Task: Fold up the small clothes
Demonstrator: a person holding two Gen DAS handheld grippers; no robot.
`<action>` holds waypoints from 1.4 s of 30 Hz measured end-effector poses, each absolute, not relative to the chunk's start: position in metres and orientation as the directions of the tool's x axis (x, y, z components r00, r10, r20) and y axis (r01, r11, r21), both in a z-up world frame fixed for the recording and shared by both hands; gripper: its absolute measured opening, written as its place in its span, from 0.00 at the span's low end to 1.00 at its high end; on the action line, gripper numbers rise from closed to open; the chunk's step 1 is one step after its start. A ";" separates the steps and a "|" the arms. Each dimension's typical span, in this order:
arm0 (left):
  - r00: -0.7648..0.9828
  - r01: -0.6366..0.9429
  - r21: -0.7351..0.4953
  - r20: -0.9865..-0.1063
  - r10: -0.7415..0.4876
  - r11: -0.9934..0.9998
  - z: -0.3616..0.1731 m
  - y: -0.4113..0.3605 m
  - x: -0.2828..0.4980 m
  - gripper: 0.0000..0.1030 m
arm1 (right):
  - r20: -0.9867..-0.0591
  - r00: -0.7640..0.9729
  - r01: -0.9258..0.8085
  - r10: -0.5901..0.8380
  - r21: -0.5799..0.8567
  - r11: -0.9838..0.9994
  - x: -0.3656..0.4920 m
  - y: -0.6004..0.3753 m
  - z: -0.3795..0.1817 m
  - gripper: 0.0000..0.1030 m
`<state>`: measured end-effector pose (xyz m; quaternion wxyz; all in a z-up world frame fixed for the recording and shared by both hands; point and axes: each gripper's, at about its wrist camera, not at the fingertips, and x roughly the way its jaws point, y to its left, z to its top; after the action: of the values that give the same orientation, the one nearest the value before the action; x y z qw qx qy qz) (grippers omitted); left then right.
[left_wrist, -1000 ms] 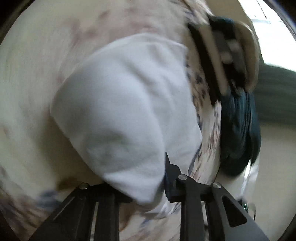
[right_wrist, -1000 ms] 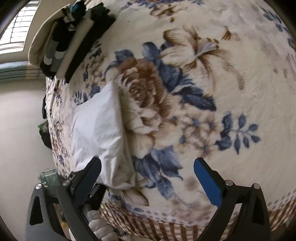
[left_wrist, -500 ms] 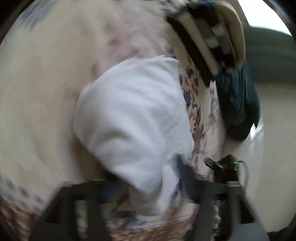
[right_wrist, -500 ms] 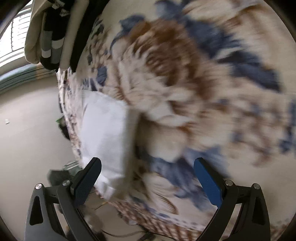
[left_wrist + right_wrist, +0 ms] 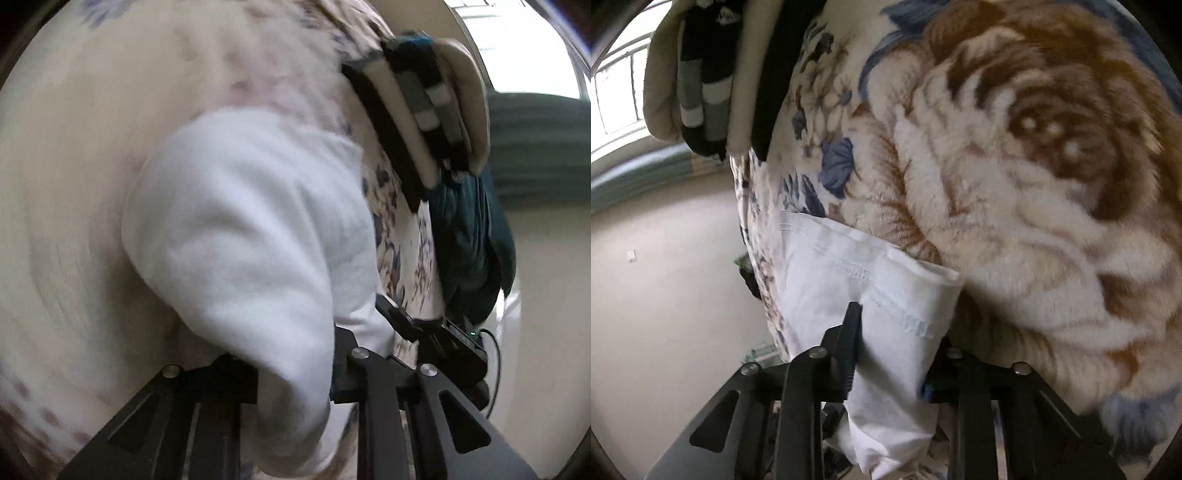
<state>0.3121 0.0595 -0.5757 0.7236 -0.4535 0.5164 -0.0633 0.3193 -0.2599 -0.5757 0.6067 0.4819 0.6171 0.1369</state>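
Observation:
A folded white garment [image 5: 251, 229] lies on the floral blanket [image 5: 66, 155] near the bed's edge. My left gripper [image 5: 295, 373] is shut on the garment's near end, which bulges up between the jaws. In the right wrist view the same white garment [image 5: 879, 295] shows its stitched hem, and my right gripper [image 5: 892, 354] is shut on its near end. The fabric hangs down below both grippers. The fingertips are partly hidden by the cloth.
A stack of folded clothes [image 5: 424, 110], black, grey and cream, lies further along the bed edge; it also shows in the right wrist view [image 5: 709, 74]. A dark teal garment [image 5: 469, 247] hangs over the edge. The pale floor [image 5: 665, 295] is beside the bed.
My right gripper moved left to the white garment and closed on its end; it was open before. My left gripper stayed shut on the garment while the view shifted.

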 end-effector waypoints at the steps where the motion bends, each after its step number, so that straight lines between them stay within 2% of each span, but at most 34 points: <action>1: 0.448 -0.358 -0.708 -0.702 -0.553 0.609 -0.569 0.062 0.317 0.17 | -0.614 0.212 0.430 0.761 0.758 0.491 0.312 -0.261 -0.570 0.22; 3: 0.424 -0.316 -0.695 -0.712 -0.560 0.646 -0.562 0.070 0.323 0.17 | -0.620 0.220 0.429 0.753 0.755 0.496 0.291 -0.262 -0.553 0.21; 5: 0.358 -0.300 -0.701 -0.712 -0.605 0.647 -0.564 0.076 0.325 0.23 | -0.636 0.203 0.420 0.744 0.743 0.521 0.269 -0.255 -0.543 0.21; 8: 0.282 -0.334 -0.707 -0.706 -0.650 0.624 -0.577 0.089 0.307 0.58 | -0.650 0.117 0.413 0.750 0.719 0.559 0.249 -0.248 -0.544 0.26; 11: 0.316 -0.385 -0.747 -0.658 -0.683 0.542 -0.575 0.106 0.282 0.61 | -0.680 0.035 0.454 0.732 0.663 0.595 0.239 -0.255 -0.554 0.38; 12: 0.332 -0.400 -0.750 -0.654 -0.679 0.527 -0.573 0.112 0.276 0.66 | -0.697 0.032 0.456 0.716 0.648 0.611 0.239 -0.261 -0.552 0.51; 13: 0.357 -0.415 -0.752 -0.652 -0.669 0.512 -0.570 0.114 0.278 0.67 | -0.711 0.036 0.455 0.702 0.637 0.622 0.240 -0.266 -0.550 0.59; 18: 0.471 -0.462 -0.786 -0.609 -0.637 0.410 -0.580 0.136 0.295 0.67 | -0.742 0.103 0.413 0.663 0.638 0.650 0.261 -0.286 -0.528 0.59; 24: 0.491 -0.499 -0.741 -0.669 -0.558 0.449 -0.602 0.150 0.342 0.64 | -0.782 0.051 0.296 0.622 0.606 0.738 0.305 -0.256 -0.527 0.59; 25: 0.492 -0.513 -0.735 -0.675 -0.549 0.444 -0.605 0.154 0.345 0.61 | -0.785 0.034 0.275 0.618 0.602 0.749 0.310 -0.250 -0.529 0.59; 27: 0.489 -0.534 -0.718 -0.693 -0.529 0.447 -0.611 0.160 0.349 0.46 | -0.808 -0.003 0.247 0.589 0.570 0.783 0.314 -0.241 -0.537 0.59; 28: 0.477 -0.540 -0.697 -0.715 -0.511 0.472 -0.611 0.163 0.350 0.34 | -0.813 -0.020 0.242 0.582 0.561 0.792 0.316 -0.236 -0.540 0.59; 29: 0.455 -0.538 -0.666 -0.745 -0.487 0.517 -0.610 0.164 0.353 0.29 | -0.819 -0.033 0.238 0.573 0.551 0.800 0.316 -0.234 -0.545 0.59; 31: 0.440 -0.514 -0.647 -0.762 -0.475 0.563 -0.606 0.162 0.357 0.28 | -0.831 -0.046 0.223 0.554 0.532 0.817 0.317 -0.229 -0.549 0.59; 33: 0.457 -0.473 -0.674 -0.738 -0.496 0.567 -0.596 0.162 0.356 0.34 | -0.827 -0.045 0.218 0.560 0.539 0.814 0.318 -0.228 -0.549 0.59; 34: 0.471 -0.448 -0.697 -0.716 -0.515 0.559 -0.590 0.161 0.353 0.43 | -0.824 -0.037 0.220 0.565 0.545 0.809 0.319 -0.230 -0.546 0.59; 35: 0.487 -0.425 -0.718 -0.694 -0.530 0.551 -0.582 0.161 0.349 0.61 | -0.818 -0.028 0.219 0.574 0.555 0.802 0.321 -0.233 -0.544 0.59; 36: 0.503 -0.403 -0.737 -0.674 -0.541 0.543 -0.576 0.160 0.343 0.69 | -0.811 -0.024 0.214 0.585 0.567 0.795 0.322 -0.238 -0.542 0.59; 38: 0.533 -0.359 -0.783 -0.619 -0.576 0.509 -0.567 0.154 0.326 0.73 | -0.790 -0.025 0.204 0.612 0.595 0.777 0.329 -0.237 -0.542 0.59; 40: 0.517 -0.359 -0.802 -0.597 -0.614 0.477 -0.574 0.141 0.311 0.74 | -0.759 -0.055 0.201 0.649 0.628 0.752 0.334 -0.237 -0.550 0.66; 42: 0.471 -0.377 -0.799 -0.601 -0.646 0.468 -0.590 0.125 0.299 0.74 | -0.713 -0.099 0.211 0.694 0.667 0.715 0.335 -0.234 -0.564 0.67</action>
<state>0.2991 0.1246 -0.5903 0.6921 -0.5064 0.5050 -0.0973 0.3354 -0.2341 -0.5643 0.5914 0.3175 0.7125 0.2044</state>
